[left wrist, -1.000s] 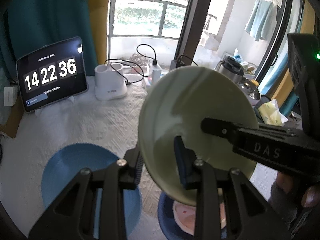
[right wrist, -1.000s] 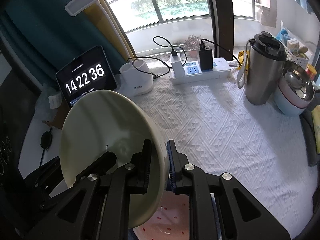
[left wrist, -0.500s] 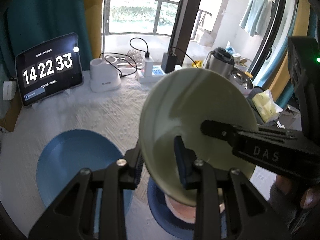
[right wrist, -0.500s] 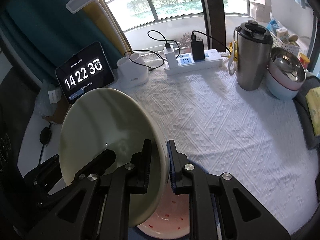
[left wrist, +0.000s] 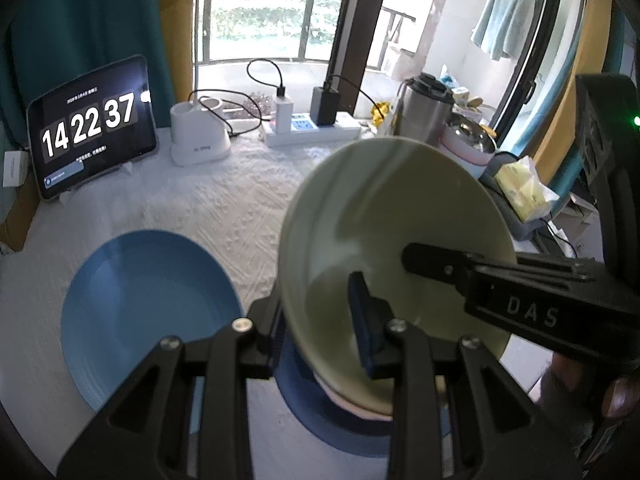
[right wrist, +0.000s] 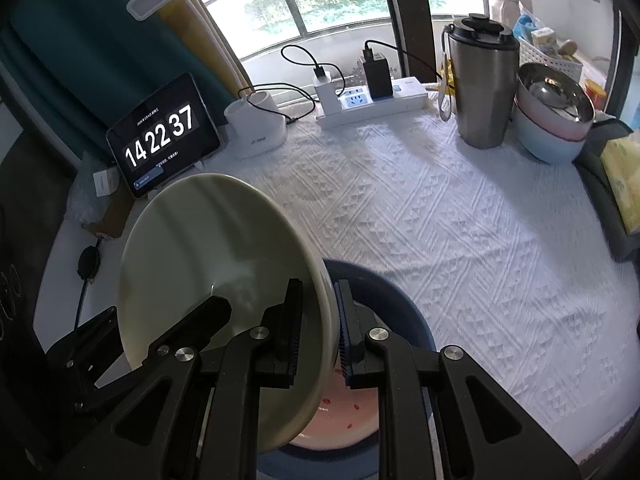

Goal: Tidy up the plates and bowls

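Note:
A pale green bowl hangs tilted above the table, gripped from two sides. My left gripper is shut on its left rim, one pad inside and one outside. My right gripper is shut on the opposite rim; in the left wrist view it shows as a black arm reaching in from the right. Right under the green bowl, a pink-white bowl with red specks sits on a dark blue plate. A lighter blue plate lies on the cloth to the left.
At the back stand a tablet clock, a white lamp base, a power strip with chargers and a steel flask. Stacked bowls with a steel one on top and a tissue pack sit at the right edge.
Both grippers have carried the green bowl together toward the near side and slightly lower, so the plates sit higher in the views. Both grips look unchanged.

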{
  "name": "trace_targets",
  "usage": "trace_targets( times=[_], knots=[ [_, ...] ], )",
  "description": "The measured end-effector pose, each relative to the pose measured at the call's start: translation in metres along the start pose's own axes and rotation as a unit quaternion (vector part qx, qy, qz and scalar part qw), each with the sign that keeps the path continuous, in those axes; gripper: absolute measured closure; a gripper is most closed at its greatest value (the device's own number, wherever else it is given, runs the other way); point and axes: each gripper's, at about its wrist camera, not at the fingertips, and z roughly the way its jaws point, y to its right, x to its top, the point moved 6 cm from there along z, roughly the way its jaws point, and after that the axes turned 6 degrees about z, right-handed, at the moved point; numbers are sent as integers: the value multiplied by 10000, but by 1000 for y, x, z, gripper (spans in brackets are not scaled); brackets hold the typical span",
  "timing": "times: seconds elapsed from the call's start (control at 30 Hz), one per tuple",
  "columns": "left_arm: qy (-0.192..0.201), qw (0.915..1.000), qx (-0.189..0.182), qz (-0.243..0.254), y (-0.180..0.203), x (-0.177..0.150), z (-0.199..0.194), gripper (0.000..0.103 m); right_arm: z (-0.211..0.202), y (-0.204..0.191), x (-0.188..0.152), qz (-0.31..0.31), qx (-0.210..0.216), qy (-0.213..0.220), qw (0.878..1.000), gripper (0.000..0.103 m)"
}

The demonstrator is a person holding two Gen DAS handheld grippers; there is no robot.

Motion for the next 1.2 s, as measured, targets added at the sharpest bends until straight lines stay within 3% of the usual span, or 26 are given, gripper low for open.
trace_targets(
  times=[0.47,1.2],
  knots=[
    [-207,9997,-14,86,10,-31,8,73,5,11,-29,125,-34,-178,9998,86],
    [-357,9984,198,391,20,-45,24,73,18,21,-41,79,-192,-282,9994,85]
  ],
)
